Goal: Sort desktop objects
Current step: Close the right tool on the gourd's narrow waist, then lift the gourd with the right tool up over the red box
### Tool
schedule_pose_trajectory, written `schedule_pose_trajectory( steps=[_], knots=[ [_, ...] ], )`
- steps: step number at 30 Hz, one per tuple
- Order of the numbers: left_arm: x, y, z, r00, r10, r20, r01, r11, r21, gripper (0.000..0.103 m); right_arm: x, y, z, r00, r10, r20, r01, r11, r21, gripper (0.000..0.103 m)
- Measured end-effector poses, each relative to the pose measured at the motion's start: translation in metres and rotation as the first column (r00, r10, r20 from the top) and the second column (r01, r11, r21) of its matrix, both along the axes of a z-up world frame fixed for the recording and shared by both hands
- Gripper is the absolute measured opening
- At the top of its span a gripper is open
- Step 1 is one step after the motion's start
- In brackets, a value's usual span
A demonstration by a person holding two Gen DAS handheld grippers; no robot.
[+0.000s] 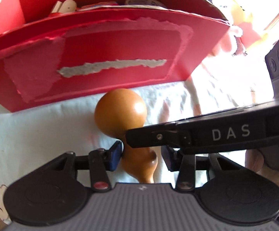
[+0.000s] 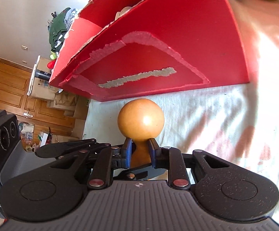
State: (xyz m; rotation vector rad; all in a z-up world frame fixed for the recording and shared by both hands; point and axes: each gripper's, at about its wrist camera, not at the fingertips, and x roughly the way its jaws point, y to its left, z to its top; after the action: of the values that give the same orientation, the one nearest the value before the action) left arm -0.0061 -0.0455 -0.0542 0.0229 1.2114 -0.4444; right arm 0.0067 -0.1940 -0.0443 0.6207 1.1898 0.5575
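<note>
An orange-brown wooden gourd (image 1: 120, 111) (image 2: 141, 119) lies over the white cloth, its round bulb toward the red cardboard box (image 1: 110, 57) (image 2: 178, 38). My right gripper (image 2: 141, 150) is shut on the gourd's narrow neck; in the left wrist view its black finger (image 1: 149, 138) crosses in from the right. My left gripper (image 1: 142, 156) stands open around the gourd's lower part. Its left pad (image 1: 116, 154) touches the wood, while a strip of cloth shows before the right pad. The right gripper's arm partly hides that pad.
The box has torn label patches on its near wall and holds white items and a tape roll (image 1: 141, 1). A white patterned cloth (image 1: 33, 125) (image 2: 226, 115) covers the surface. A yellow plush toy (image 1: 241, 19) lies behind the box. A hand (image 1: 264, 165) holds the right gripper.
</note>
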Motion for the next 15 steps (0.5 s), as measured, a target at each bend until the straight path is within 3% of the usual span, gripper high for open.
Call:
schedule_pose_trajectory(
  steps=[7, 12, 15],
  knots=[
    [-0.007, -0.024, 0.006, 0.999, -0.039, 0.037, 0.039, 0.999, -0.018, 0.046, -0.010, -0.016, 0.008, 0.999, -0.034, 0.018, 0.034, 0.999, -0.008, 0.023],
    [-0.014, -0.056, 0.021, 0.989, -0.126, 0.079, 0.131, 0.989, -0.061, 0.045, -0.025, -0.040, 0.016, 0.994, -0.099, 0.042, 0.098, 0.995, 0.017, 0.020],
    [-0.014, -0.080, 0.024, 0.979, -0.177, 0.098, 0.181, 0.983, -0.036, 0.045, -0.034, -0.050, 0.021, 0.988, -0.137, 0.073, 0.137, 0.991, 0.006, 0.018]
  ],
)
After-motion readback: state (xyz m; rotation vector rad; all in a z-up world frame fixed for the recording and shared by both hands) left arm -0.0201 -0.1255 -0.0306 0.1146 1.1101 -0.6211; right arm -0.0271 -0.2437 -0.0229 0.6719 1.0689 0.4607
